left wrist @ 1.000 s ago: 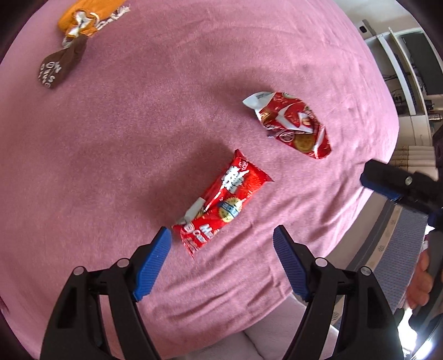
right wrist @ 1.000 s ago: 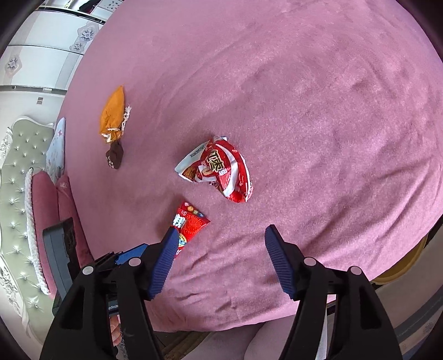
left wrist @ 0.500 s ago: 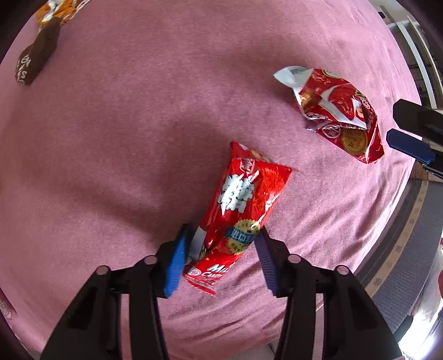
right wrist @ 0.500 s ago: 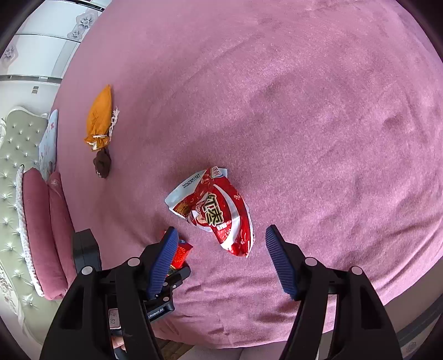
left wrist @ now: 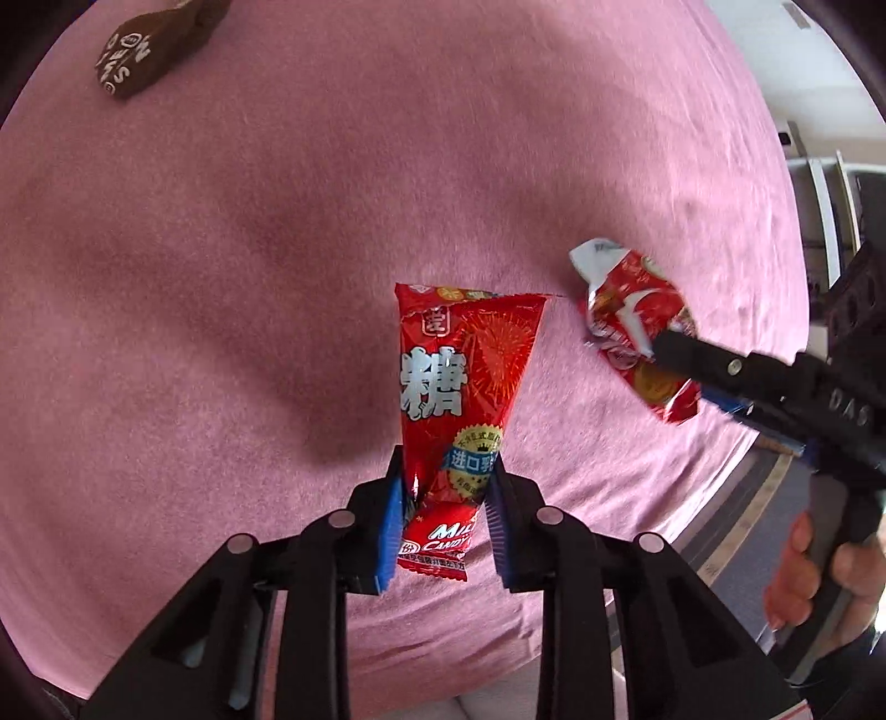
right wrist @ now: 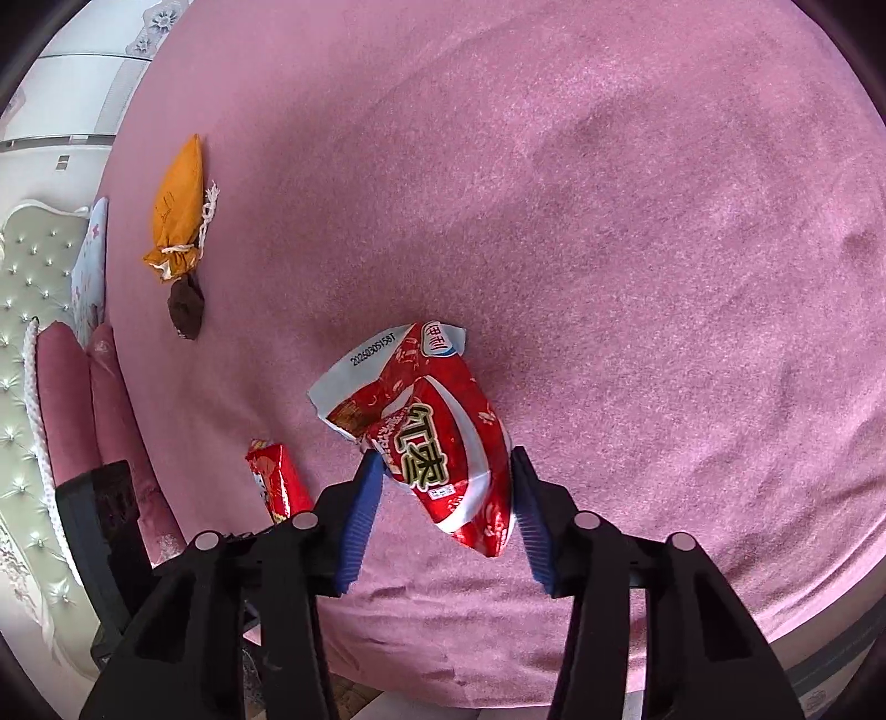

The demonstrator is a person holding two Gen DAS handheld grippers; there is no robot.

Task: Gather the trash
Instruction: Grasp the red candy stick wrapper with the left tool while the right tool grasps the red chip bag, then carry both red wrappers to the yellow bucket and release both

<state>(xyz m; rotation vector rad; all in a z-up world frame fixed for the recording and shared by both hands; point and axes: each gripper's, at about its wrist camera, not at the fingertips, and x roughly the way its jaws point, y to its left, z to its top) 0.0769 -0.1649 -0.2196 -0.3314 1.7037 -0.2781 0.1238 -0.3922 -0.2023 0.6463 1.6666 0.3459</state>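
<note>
My left gripper (left wrist: 443, 498) is shut on the lower end of a red milk candy wrapper (left wrist: 459, 382), which stands up from the pink cloth; it also shows in the right wrist view (right wrist: 277, 482). My right gripper (right wrist: 443, 509) has its jaws on both sides of a crumpled red and white snack bag (right wrist: 437, 437), narrowed but with a small gap at each pad. The bag also shows in the left wrist view (left wrist: 631, 327), with the right gripper (left wrist: 714, 382) over it.
A brown wrapper (left wrist: 149, 50) lies at the far left, also in the right wrist view (right wrist: 185, 307). An orange drawstring pouch (right wrist: 180, 210) lies beside it. The pink cloth surface (right wrist: 609, 221) ends near me; a tufted sofa (right wrist: 27, 387) stands left.
My left gripper closed on the candy wrapper and lifted it upright. My right gripper moved forward over the snack bag and its jaws narrowed around it.
</note>
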